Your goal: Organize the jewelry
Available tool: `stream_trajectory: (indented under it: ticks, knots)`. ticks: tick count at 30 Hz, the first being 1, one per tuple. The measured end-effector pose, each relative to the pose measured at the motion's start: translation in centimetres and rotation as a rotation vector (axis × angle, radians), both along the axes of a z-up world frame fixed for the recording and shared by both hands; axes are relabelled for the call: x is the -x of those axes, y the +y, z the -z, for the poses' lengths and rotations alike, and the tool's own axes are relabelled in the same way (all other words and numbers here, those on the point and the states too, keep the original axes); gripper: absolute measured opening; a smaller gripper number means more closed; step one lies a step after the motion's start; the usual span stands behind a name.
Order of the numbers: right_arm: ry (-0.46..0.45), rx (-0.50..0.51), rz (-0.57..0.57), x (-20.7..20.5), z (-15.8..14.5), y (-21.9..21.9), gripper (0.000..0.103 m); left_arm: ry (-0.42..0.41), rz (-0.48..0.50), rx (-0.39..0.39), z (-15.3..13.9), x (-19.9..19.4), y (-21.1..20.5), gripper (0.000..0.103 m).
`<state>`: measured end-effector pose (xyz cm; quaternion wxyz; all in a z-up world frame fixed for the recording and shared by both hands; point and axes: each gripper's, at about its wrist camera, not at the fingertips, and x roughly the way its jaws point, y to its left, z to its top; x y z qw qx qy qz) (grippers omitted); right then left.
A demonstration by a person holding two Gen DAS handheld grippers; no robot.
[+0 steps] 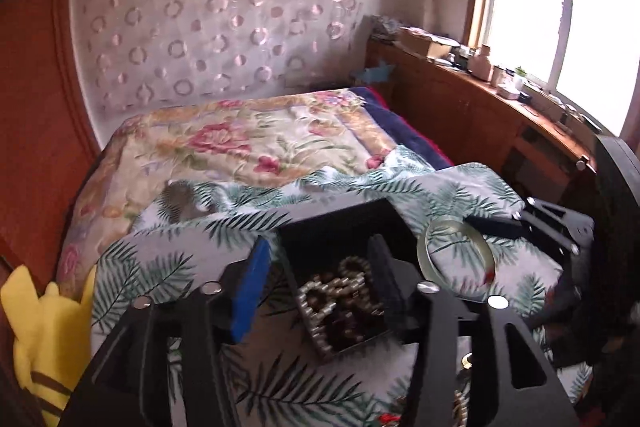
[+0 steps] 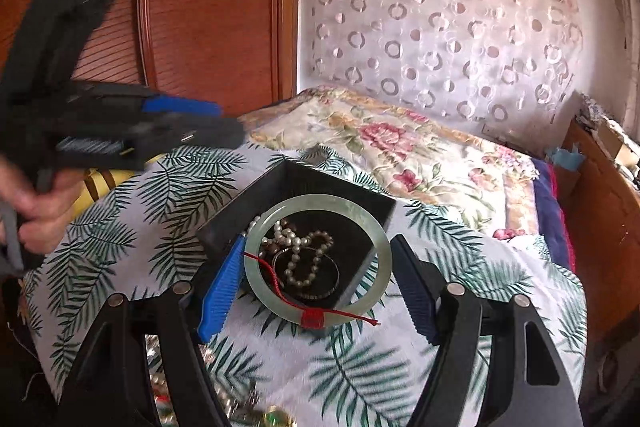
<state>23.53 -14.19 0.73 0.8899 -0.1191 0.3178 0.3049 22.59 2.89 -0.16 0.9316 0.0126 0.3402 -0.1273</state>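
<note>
between the wide-spread fingers of the right gripper (image 2: 320, 291) lies the jade bangle (image 2: 318, 261), apparently unclamped, its far edge over the black box (image 2: 296, 183) of pearls; the left gripper (image 1: 320, 287), open and empty, is farther off.

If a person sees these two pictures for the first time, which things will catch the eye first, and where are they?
First, the pale green bangle with a red thread, between the open right gripper fingers, over the near corner of the black box. Inside the box lies a pearl strand; the box sits on a leaf-print cloth over the bed. The left gripper, also open, hovers above the box.
</note>
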Motion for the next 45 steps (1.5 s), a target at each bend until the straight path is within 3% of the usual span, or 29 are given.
stream_trajectory:
  ticks: [2,5,10,22,29,39,45]
  knots:
    - [0.010,0.002,-0.001,-1.1,0.5,0.6,0.075,-0.010,-0.018,0.008,0.5,0.7,0.8,0.076]
    - [0.029,0.007,-0.004,-2.2,1.3,1.7,0.075,-0.026,-0.052,-0.007,1.3,1.1,2.3,0.091]
    - [0.051,0.019,-0.003,-3.5,2.3,3.2,0.075,-0.032,-0.076,-0.023,2.4,2.3,3.4,0.096]
    - [0.059,0.011,0.005,-3.8,1.9,3.6,0.076,-0.038,-0.073,-0.020,3.4,4.8,3.9,0.096]
    - [0.036,-0.031,-0.016,0.4,0.0,0.3,0.076,-0.044,-0.067,-0.005,3.8,6.7,3.3,0.096]
    - [0.151,0.018,-0.039,7.0,3.9,-4.6,0.046,-0.008,-0.030,0.022,6.4,10.8,1.9,0.096]
    - [0.199,0.051,-0.054,8.6,6.0,-4.8,0.046,0.049,-0.020,0.046,8.4,12.4,1.8,0.096]
